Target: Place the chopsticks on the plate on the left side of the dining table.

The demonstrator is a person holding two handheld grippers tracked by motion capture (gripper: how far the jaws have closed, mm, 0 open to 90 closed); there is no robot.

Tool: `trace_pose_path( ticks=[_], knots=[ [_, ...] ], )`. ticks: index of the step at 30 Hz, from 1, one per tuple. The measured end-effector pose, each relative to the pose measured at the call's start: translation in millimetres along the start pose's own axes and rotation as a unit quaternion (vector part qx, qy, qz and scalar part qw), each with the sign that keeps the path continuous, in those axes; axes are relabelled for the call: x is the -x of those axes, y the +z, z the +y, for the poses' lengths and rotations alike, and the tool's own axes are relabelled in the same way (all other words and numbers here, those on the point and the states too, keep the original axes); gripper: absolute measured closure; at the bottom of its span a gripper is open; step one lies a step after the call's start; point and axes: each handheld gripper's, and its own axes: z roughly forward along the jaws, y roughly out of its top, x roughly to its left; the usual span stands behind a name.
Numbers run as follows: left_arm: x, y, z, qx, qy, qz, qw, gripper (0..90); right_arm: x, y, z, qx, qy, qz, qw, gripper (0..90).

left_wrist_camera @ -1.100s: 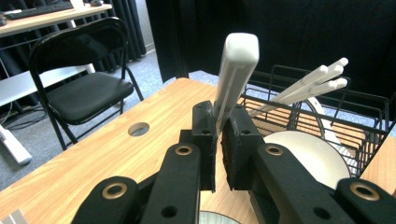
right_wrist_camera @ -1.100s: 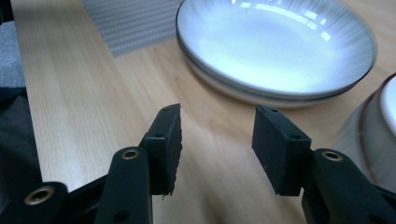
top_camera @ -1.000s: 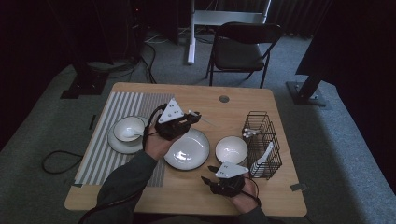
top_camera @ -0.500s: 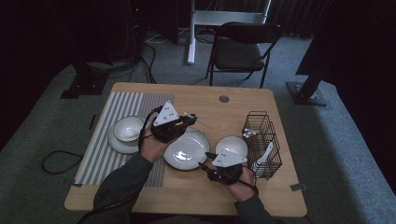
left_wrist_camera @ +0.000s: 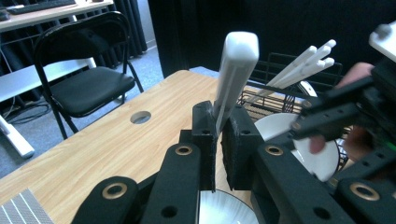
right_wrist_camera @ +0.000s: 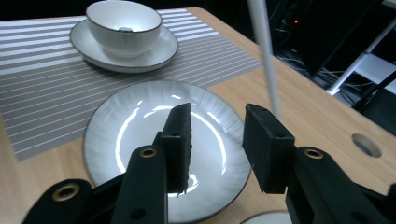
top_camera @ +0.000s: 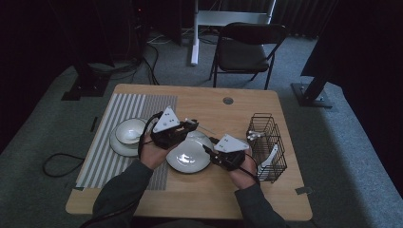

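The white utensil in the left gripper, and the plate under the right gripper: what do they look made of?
White utensil, clamped in the left gripper: probably plastic or melamine, matte with a flat squared handle. Plate below the open right gripper: likely glazed ceramic, with glossy light streaks, a faintly ribbed face and a dark rim.

I can read no writing, label, brand, number or sign from any of my cameras. The plates, the bowl, the striped mat and the wire basket all look plain, and so do the worktop and the black parts of my grippers.
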Motion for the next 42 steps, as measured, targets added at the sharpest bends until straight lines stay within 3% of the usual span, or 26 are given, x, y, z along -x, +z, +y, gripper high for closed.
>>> trace_pose_path(
  ticks=[7, 17, 25, 32, 42],
  knots=[
    [-0.8, -4.5, -3.1, -0.001, -0.003, 0.002, 1.0, 84.7, 7.5, 8.7, 13.3, 0.0, -0.005, -0.022, 0.9997, 62.5],
    [1.4, -11.5, -2.4, 0.002, 0.0, 0.001, 1.0, 84.7, 15.1, 36.5, 20.7, -0.05, -0.021, -0.021, 0.9983, 62.4],
    [1.8, -19.1, -0.1, 0.007, -0.003, -0.002, 1.0, 84.7, 22.6, 51.1, 17.1, -0.083, -0.023, -0.021, 0.996, 69.5],
    [0.9, -19.7, -0.2, 0.01, -0.007, -0.004, 0.9999, 84.7, 22.5, 54.1, 15.8, -0.083, -0.03, -0.018, 0.9959, 77.4],
    [-0.1, -20.1, 0.1, 0.017, -0.013, -0.006, 0.9998, 84.6, 19.6, 53.0, 16.1, -0.078, -0.043, -0.017, 0.9959, 79.9]
  ],
)
